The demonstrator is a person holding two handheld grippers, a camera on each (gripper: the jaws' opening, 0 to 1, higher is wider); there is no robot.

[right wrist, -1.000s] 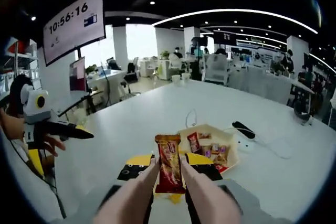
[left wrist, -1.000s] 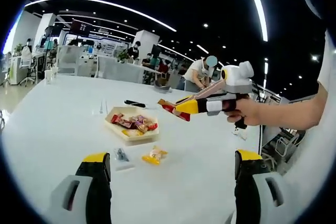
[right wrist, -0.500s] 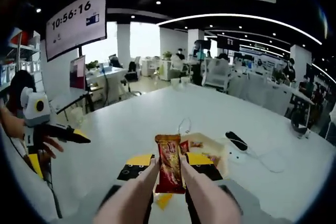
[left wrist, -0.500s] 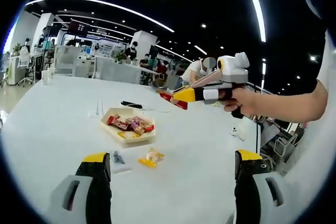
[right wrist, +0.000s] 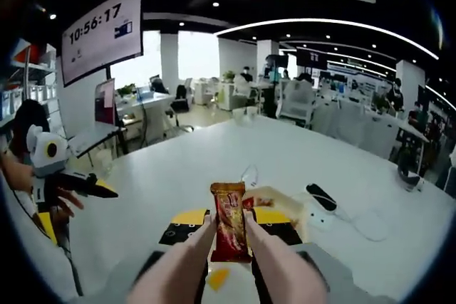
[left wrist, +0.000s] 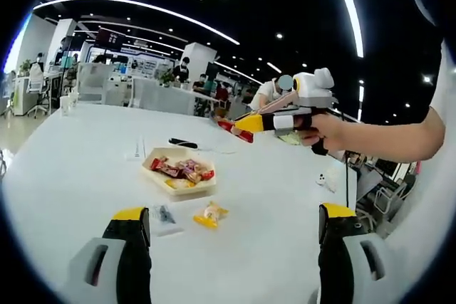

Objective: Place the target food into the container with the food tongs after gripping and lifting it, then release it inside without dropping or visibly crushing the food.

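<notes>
Two black, yellow-tipped jaws of the left gripper (left wrist: 231, 222) rise from the bottom of the left gripper view, spread wide apart with nothing between them. Just beyond them on the white table (left wrist: 64, 169) lie a small clear packet (left wrist: 165, 213) and, beside it, an orange-yellow wrapped snack (left wrist: 210, 213). Farther out sits a shallow cream tray (left wrist: 179, 173) that holds several red and mixed-colour wrapped snacks. Past the tray a dark remote-like object (left wrist: 182, 143) and a thin white cable (left wrist: 137, 151) lie on the tabletop. High above the table, a person's hand (left wrist: 329, 132) holds the right gripper (left wrist: 235, 125), whose pink tongs are pinched on a red snack bar (left wrist: 229, 126) held in the air well above the tray. In the right gripper view, the pink food tongs (right wrist: 229, 247) run forward between the yellow-tipped jaws and are closed tight on the red snack bar (right wrist: 229, 222), which stands upright and looks uncrushed. Directly behind the bar the cream tray (right wrist: 281, 202) rests on the table, partly hidden by it, and the orange-yellow snack (right wrist: 217, 278) shows below between the tongs. At the far left edge, a hand holds the left gripper (right wrist: 107, 189). A wall screen (right wrist: 101, 31) reads 10:56:17, and desks, chairs and seated people fill the office beyond.
</notes>
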